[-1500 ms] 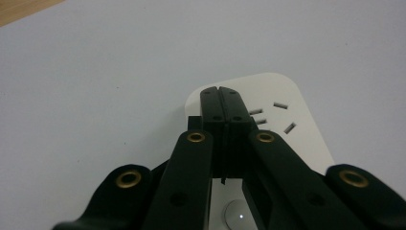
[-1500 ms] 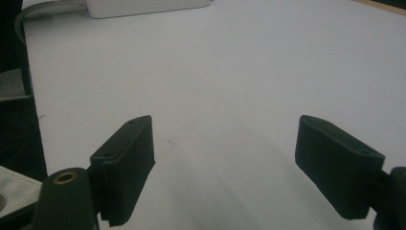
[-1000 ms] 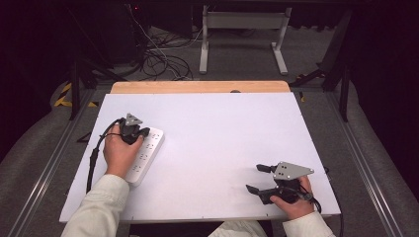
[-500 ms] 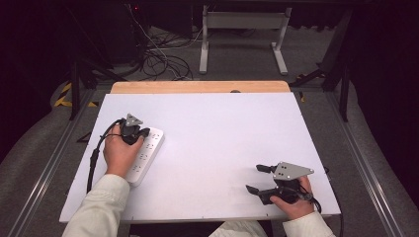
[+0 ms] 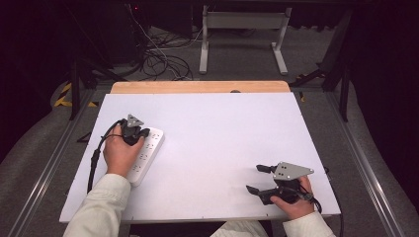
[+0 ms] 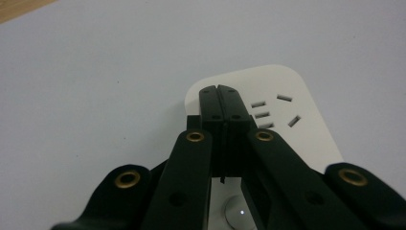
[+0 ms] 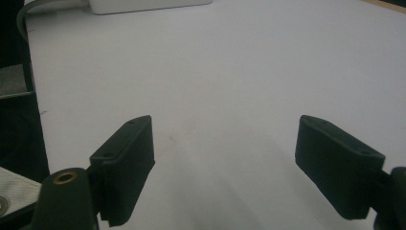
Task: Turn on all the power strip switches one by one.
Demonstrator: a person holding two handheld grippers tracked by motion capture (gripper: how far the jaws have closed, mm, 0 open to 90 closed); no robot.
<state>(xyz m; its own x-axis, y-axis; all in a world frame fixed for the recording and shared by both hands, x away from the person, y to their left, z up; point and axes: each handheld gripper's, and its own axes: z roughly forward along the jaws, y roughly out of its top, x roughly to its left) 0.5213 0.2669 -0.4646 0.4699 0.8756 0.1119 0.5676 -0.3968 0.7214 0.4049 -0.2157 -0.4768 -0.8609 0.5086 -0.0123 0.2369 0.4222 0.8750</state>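
white power strip (image 5: 144, 154) is lying at the table's (image 5: 222, 133) left side, and the left gripper (image 5: 139, 134) is resting on it, nothing moving since the earlier frames. in the left gripper view its jaws are pressing together, clenched on nothing, tips on the strip (image 6: 287, 120); any switching looks unfinished. in the right gripper view the right gripper (image 7: 225, 158) is gaping, released, well apart.

We see a smooth glossy white plastic power strip (image 5: 146, 153), matt black plastic left gripper (image 6: 221, 96), matt white table sheet (image 5: 222, 138), bare wood strip (image 5: 197, 87) at twelve o'clock.
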